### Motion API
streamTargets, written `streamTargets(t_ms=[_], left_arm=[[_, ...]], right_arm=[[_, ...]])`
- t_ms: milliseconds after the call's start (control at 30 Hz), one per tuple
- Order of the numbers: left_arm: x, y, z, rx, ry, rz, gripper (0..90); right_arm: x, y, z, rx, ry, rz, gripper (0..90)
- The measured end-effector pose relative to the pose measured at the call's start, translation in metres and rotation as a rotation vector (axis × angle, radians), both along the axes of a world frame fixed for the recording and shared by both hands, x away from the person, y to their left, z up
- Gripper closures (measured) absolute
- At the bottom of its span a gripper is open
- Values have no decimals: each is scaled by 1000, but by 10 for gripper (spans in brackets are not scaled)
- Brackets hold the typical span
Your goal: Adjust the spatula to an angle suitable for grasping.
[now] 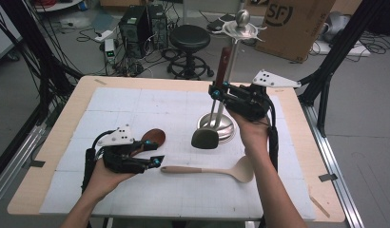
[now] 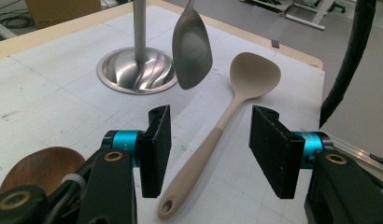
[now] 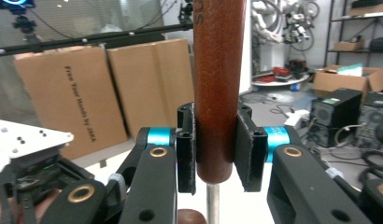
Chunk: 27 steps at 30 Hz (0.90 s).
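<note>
The spatula (image 1: pixel 208 124) hangs upright above the table, its reddish-brown wooden handle (image 3: pixel 218 88) pinched between the jaws of the right gripper (image 1: pixel 216 92), which press flat against both sides of the handle near its lower end. A thin metal shaft runs down from the handle to the dark blade (image 2: pixel 192 49), which hovers just above the surface in front of the round base of the steel rack (image 1: pixel 229 127), slightly toward the near edge from it. The rack's pole rises just behind the spatula, topped by a small dish and a ball. The rack stands right of the surface's middle, toward the far edge.

On the white mat nearer the person lies a beige ladle (image 1: pixel 212 170), its bowl pointing toward the right edge and its handle toward the left. The left gripper (image 2: pixel 210 149) hovers low over the left end of that handle with its jaws spread wide, one on each side of it and not touching. Just beside this gripper, toward the left edge, a brown wooden spoon (image 1: pixel 153 138) rests on the mat, partly hidden by the gripper's body.
</note>
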<state>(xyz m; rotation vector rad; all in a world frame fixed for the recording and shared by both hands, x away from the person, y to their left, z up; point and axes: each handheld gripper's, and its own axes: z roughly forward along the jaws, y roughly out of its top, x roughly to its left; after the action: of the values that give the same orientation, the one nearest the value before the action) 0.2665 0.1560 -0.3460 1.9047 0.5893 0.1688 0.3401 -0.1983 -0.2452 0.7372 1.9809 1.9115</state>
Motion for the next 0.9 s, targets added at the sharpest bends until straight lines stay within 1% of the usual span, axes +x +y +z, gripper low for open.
streamTargets(t_ms=[100,167,333,467,667,900], left_arm=[[0,1,-1,3,1,3,484],[1,1,-1,1,1,4,484],[1,1,-1,4,0,7,481],[1,0,-1,6,-1,7,479],[1,0,-2,10,0,5,474],[3,2,-4,9,5,15,466]], right_arm=[[4,-4,2,-1,3,-24,728],[7,-6,4,7,7,-40,728],[11,-10,10,9,11,-67,728],[13,-12,10,12,17,-91,728],[17,-11,9,7,27,-108,727],[23,-11,9,6,39,-143,726]])
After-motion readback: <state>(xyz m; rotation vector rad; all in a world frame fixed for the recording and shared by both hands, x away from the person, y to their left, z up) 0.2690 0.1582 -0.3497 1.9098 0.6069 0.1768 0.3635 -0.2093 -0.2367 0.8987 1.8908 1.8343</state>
